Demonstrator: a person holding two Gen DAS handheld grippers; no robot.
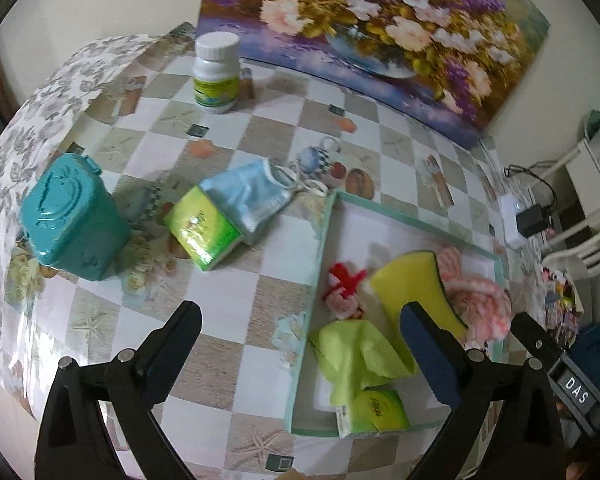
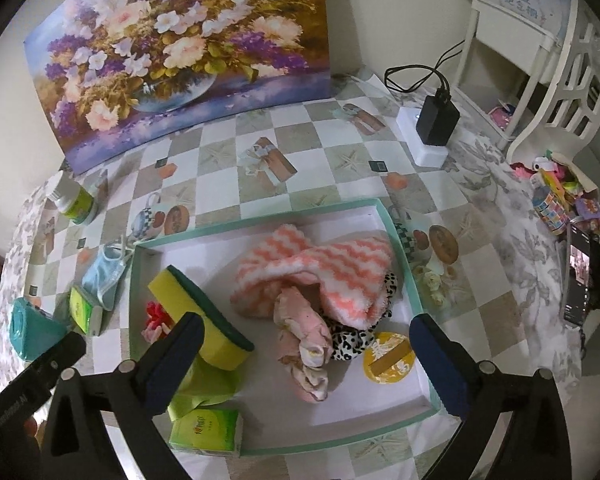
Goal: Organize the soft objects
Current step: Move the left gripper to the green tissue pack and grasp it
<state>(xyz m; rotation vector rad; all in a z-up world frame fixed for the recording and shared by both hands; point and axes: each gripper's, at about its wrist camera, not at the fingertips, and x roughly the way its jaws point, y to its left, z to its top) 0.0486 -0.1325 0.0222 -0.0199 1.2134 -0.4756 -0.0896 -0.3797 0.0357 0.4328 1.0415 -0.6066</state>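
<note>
Checkered tablecloth (image 1: pixel 260 280) carries the work. Left gripper (image 1: pixel 300 344) and right gripper (image 2: pixel 306 356) both hang spread and empty. Tray (image 2: pixel 404 256) already contains sponge (image 2: pixel 204 320), towel (image 2: pixel 324 272) and cloth (image 1: pixel 356 352). Remaining outside: face mask (image 1: pixel 256 196), tissue pack (image 1: pixel 202 232).

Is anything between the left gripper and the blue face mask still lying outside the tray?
Partly. The green tissue pack lies against the face mask on its near-left side. The left gripper, open, otherwise has bare tablecloth ahead; the tray is beside the mask.
</note>
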